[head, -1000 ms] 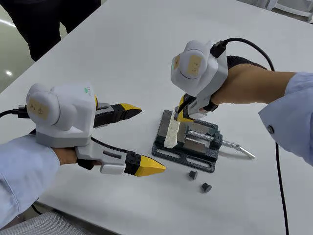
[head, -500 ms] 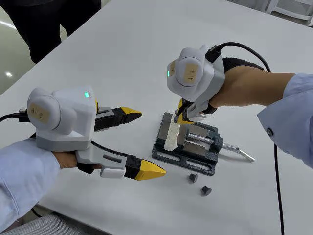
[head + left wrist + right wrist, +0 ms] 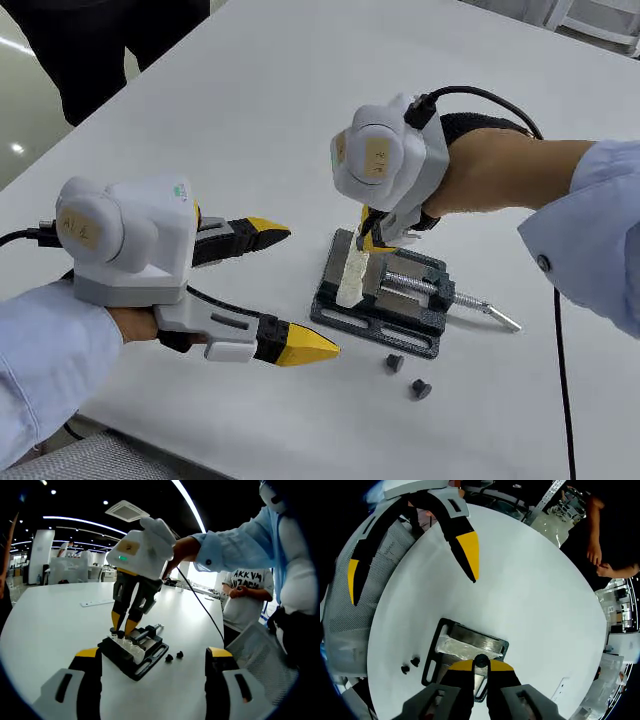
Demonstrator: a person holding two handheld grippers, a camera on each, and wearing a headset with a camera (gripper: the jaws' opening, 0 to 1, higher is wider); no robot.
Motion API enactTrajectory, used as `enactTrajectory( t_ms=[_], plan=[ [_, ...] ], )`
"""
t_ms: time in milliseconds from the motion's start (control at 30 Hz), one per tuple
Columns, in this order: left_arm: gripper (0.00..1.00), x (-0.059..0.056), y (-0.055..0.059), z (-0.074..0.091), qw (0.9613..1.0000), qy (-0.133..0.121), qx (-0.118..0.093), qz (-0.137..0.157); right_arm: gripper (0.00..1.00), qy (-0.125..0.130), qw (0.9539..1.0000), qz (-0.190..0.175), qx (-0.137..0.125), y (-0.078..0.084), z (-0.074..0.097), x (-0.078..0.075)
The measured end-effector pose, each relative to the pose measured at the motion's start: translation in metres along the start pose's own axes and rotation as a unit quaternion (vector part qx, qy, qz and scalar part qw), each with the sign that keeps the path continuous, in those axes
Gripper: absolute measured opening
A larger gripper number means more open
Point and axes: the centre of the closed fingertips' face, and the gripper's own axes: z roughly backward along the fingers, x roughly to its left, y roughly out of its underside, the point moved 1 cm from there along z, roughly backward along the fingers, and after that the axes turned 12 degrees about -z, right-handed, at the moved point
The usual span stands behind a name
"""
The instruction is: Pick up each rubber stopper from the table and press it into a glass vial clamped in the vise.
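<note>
A black vise stands on the white table and clamps a row of clear glass vials. My right gripper hangs tips-down over the far end of that row, shut on a dark rubber stopper that sits right above the vials. Two loose stoppers lie on the table just in front of the vise. To the left of the vise my left gripper is held open with nothing in it. In its own view the left gripper faces the vise and the right gripper.
The vise's screw handle sticks out to the right. A black cable runs along the table from the right gripper. A person stands beyond the table's far side. Bare white tabletop stretches behind the vise.
My right gripper has shifted slightly left and down over the vials, still holding the stopper. The left gripper and the loose stoppers have stayed put.
</note>
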Motion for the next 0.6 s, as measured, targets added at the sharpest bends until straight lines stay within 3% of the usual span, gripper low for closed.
enactTrajectory(
  t_ms=[467, 600],
  plan=[
    [0.82, 0.0003, -0.0001, 0.0008, 1.0000, -0.003, -0.003, 0.002, 0.05, -0.005, 1.0000, 0.002, 0.007, -0.0002, -0.0005, -0.0009],
    [0.82, 0.0007, -0.0006, 0.0013, 1.0000, -0.004, -0.004, 0.002, 0.06, -0.010, 0.9997, -0.020, 0.007, 0.0000, -0.0004, -0.0020]
  ],
)
